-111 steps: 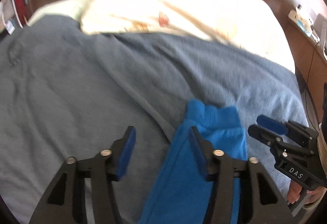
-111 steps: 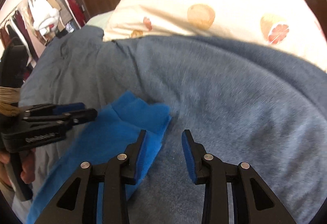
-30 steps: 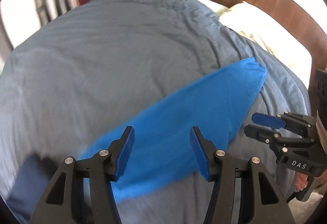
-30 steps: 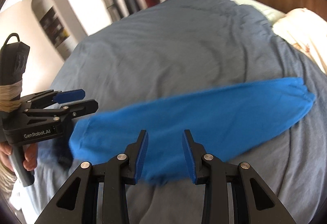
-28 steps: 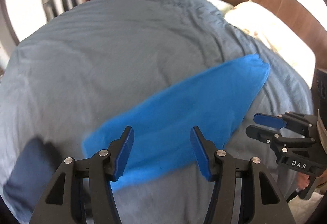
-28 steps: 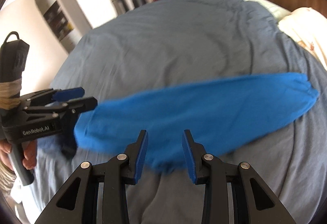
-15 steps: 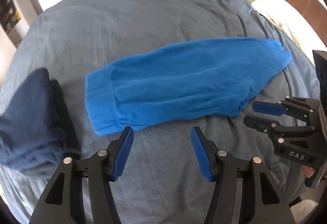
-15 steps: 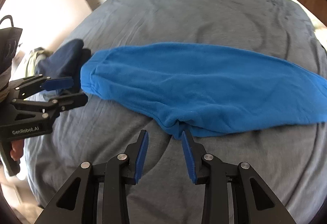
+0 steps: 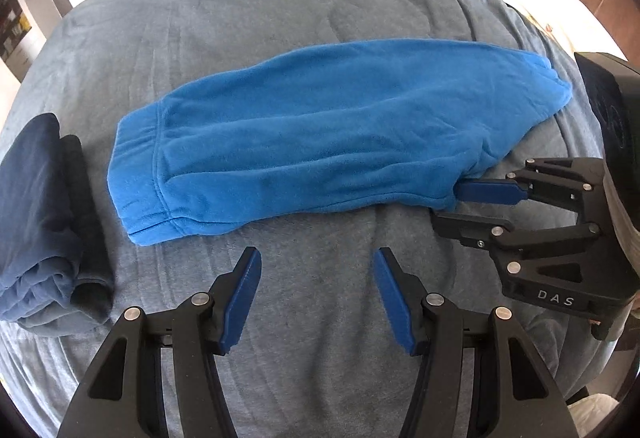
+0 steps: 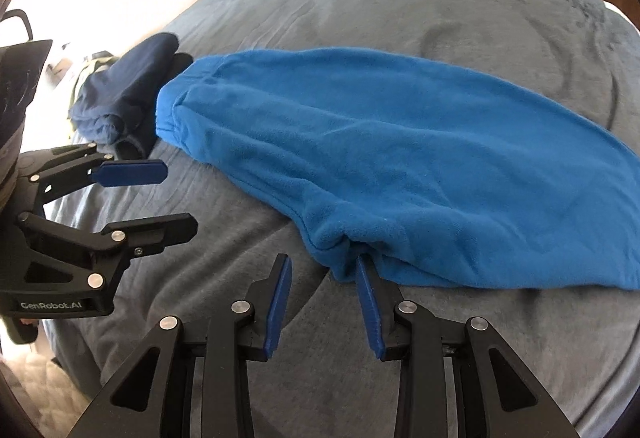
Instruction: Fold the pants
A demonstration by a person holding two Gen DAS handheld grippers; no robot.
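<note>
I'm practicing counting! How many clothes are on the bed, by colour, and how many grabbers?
Bright blue pants: 1
Dark navy folded garment: 1
Grippers: 2, left gripper and right gripper
Total: 4

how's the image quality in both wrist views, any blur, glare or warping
Left wrist view: sharp, blue pants crisp; strong fisheye curve bulges the grey blanket, dark vignette at the corners; window at top left blown out white. Right wrist view: equally sharp on the pants; wall at upper left overexposed; soft shadow under the pants' near edge.
</note>
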